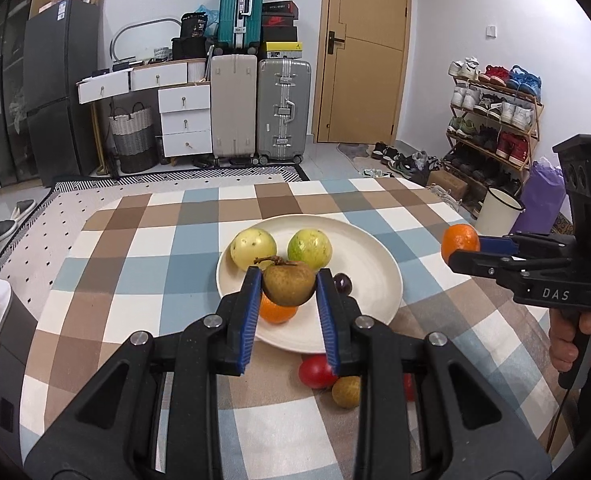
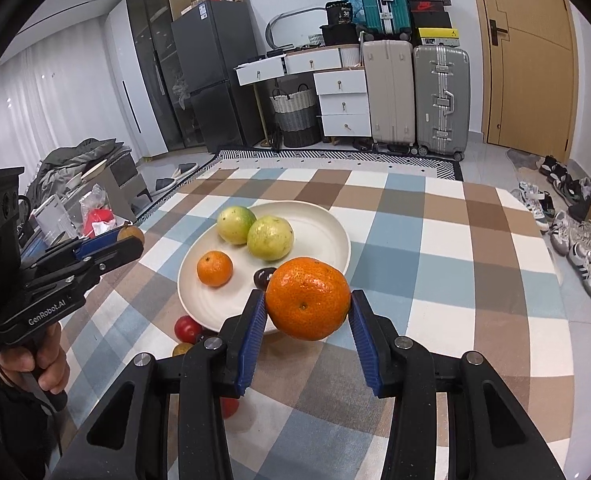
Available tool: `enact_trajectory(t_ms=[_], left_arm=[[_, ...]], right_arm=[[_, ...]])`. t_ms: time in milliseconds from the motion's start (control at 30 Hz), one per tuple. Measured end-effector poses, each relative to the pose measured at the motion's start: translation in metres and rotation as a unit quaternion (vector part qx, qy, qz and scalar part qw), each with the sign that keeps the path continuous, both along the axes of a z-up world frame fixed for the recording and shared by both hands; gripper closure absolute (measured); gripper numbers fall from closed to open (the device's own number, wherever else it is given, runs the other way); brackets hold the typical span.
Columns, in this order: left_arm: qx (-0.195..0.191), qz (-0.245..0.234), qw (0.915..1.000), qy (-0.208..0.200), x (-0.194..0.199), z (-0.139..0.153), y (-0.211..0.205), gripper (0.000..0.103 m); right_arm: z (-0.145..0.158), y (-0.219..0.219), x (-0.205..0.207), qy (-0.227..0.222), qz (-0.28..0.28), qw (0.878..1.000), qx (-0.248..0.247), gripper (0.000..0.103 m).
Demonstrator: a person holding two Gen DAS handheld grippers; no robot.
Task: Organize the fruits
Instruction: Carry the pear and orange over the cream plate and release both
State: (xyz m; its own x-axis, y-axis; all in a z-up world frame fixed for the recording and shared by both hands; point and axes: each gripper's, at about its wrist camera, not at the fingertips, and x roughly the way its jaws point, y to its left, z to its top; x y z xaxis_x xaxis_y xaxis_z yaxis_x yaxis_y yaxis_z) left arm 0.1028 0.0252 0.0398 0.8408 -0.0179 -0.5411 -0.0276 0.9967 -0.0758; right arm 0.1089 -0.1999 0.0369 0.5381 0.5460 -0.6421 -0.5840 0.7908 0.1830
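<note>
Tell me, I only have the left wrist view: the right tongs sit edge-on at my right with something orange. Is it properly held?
Observer: Yes. The right wrist view shows the right tongs shut on a mandarin, one blue pad on each side.
Operator: Is there a second orange fruit on the plate? My brown fruit hides most of it.
Observer: Yes, a smaller mandarin lies on the white plate, apart from the two green-yellow fruits.
Operator: What is beyond the table on my left?
Observer: A clutter of bags and clothes on the floor, in front of white curtains.
</note>
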Motion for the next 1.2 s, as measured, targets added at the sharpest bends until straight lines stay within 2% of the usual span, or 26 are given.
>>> enact_trajectory(t_ms=[367,600,867,1200], left_arm=[[0.005,0.005,1.0,-0.006,0.022,0.005,-0.004,0.078],[0.024,0.004,0.9997,-0.008,0.046,0.011,-0.005,0.078],[0.022,-0.003,0.9997,-0.01,0.075,0.017,-0.004,0.078],[0.009,-0.002,0.9999,0.013,0.105,-0.008,0.01,0.078]], right_arm=[[0.014,0.013,0.017,-0.012,0.008,1.0,0.005,0.06],[0.02,0.021,0.033,-0.012,0.022,1.0,0.006,0.06],[0.02,0.026,0.053,-0.011,0.02,1.0,0.006,0.06],[0.007,0.033,0.075,0.004,0.019,1.0,0.003,0.06]])
